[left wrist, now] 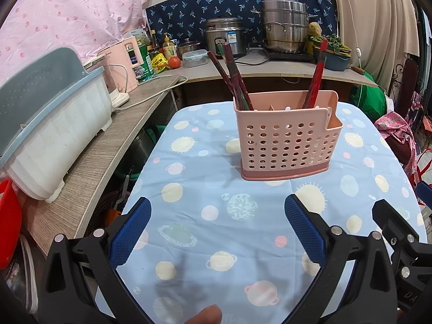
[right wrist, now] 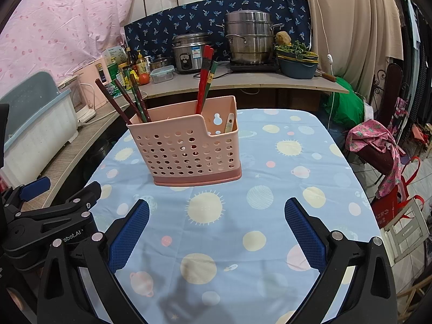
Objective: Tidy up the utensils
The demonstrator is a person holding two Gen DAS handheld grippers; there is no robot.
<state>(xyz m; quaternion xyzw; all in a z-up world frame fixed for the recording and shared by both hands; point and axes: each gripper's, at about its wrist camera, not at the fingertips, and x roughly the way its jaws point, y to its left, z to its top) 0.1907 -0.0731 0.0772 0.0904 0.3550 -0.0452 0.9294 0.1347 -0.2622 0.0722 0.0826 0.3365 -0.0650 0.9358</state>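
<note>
A pink caddy (left wrist: pixel 287 140) stands upright on the desk (left wrist: pixel 205 216), toward its far half, at about 12 o'clock from both hand-held grippers. Its long axis runs left to right across the cloth, with the perforated front wall facing the cameras.

Dark chopsticks (left wrist: pixel 229 78) sit in the caddy's left end, their tops leaning toward 11 o'clock. Red chopsticks (left wrist: pixel 318 73) stand in the back at the right, tipped toward 1 o'clock.

The left hand-held gripper (left wrist: pixel 217 232) hovers over the near desk with its blue pads spread wide and nothing between them. The right hand-held gripper (right wrist: pixel 216 232) is likewise spread and empty.

The right wrist view looks into the caddy's low right-hand pocket, where a pale utensil (right wrist: pixel 229 124) leans beside a keyhole slot; the left view hides this. The left view shows a fingertip (left wrist: pixel 208 316) at 6 o'clock. Each view catches the other gripper at its edge.
</note>
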